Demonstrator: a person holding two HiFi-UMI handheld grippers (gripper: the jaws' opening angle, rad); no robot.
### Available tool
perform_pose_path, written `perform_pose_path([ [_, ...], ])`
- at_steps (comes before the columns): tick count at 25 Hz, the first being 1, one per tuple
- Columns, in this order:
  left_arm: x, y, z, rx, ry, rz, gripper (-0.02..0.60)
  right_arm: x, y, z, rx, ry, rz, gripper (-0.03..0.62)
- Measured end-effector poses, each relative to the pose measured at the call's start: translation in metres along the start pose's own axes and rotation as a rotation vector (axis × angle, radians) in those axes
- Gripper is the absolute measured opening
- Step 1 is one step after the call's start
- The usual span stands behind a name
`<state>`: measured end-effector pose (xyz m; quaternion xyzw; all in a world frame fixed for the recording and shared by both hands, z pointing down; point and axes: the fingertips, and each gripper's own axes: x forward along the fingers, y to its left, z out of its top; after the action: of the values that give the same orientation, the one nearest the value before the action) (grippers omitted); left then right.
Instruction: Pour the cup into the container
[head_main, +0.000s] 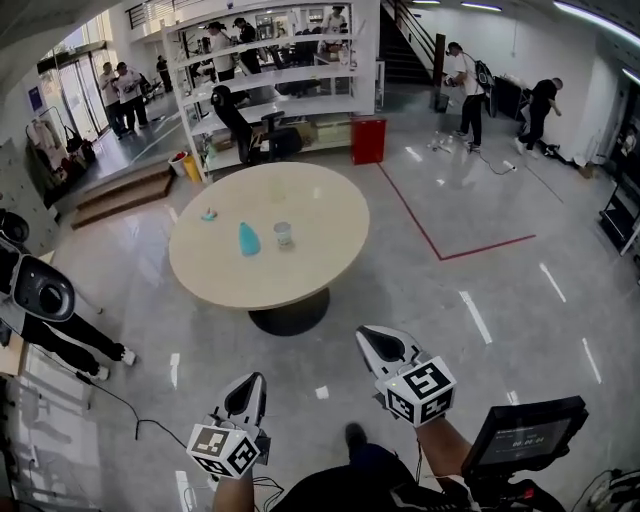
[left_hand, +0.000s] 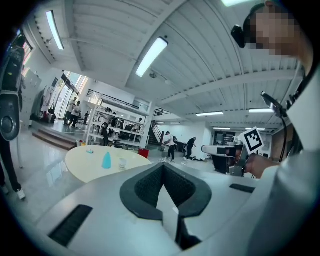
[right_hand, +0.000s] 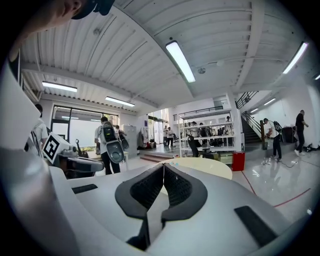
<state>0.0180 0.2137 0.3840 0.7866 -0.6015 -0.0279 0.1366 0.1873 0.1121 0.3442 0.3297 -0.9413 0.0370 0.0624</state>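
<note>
Approach looks to be the step in hand: nothing is being poured yet, and the left gripper (head_main: 252, 384) and the right gripper (head_main: 367, 339) are hanging over the floor (head_main: 480, 290), short of the round table (head_main: 330, 262). On the table, well ahead of the fingertips, a blue vessel (head_main: 248, 239) is standing just left of a clear cup (head_main: 283, 234), near it but apart. A small teal thing (head_main: 209, 214) is lying further left. I am guessing that the blue vessel is the container.

The next move is calling for closing the gap to the table and opening one pair of fingers before the cup.

The left gripper is pointing towards the table with its jaws pressed together and nothing between them. The right gripper is pointing the same way, jaws meeting and empty, with the cup well ahead and slightly left of its tips.
</note>
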Motion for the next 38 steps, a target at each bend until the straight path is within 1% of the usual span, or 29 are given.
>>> perform_pose_path([
  [5,0.067,0.024,0.029,0.024,-0.027,0.049,0.000,0.061,-0.054,0.017,-0.008,-0.017,0.048,0.008],
  [9,0.112,0.039,0.039,0.010,-0.041,0.086,0.000,0.102,-0.090,0.021,-0.035,-0.015,0.089,0.008],
  [12,0.126,0.044,0.044,0.020,-0.018,0.089,0.000,0.118,-0.101,0.022,-0.015,-0.014,0.103,0.008],
  [14,0.136,0.054,0.046,0.017,-0.013,0.093,0.000,0.131,-0.105,0.023,-0.018,-0.010,0.108,0.008],
  [18,0.174,0.097,0.051,0.002,-0.014,0.071,0.000,0.185,-0.123,0.024,-0.022,0.000,0.083,0.008],
  [22,0.211,0.156,0.073,0.012,-0.016,0.035,0.000,0.249,-0.128,0.031,-0.017,0.017,0.054,0.008],
  [25,0.227,0.188,0.089,0.016,-0.018,0.014,0.000,0.285,-0.132,0.041,-0.015,0.029,0.019,0.008],
  [29,0.246,0.223,0.094,0.008,-0.002,-0.022,0.000,0.327,-0.140,0.036,-0.003,0.055,-0.034,0.008],
  [32,0.268,0.250,0.094,-0.010,0.015,-0.030,0.000,0.356,-0.149,0.041,0.005,0.032,-0.044,0.008],
  [34,0.280,0.259,0.095,-0.016,0.028,-0.036,0.000,0.369,-0.156,0.042,0.007,0.043,-0.047,0.008],
  [38,0.306,0.280,0.098,-0.005,0.047,-0.012,0.000,0.395,-0.170,0.037,0.027,0.059,-0.034,0.009],
])
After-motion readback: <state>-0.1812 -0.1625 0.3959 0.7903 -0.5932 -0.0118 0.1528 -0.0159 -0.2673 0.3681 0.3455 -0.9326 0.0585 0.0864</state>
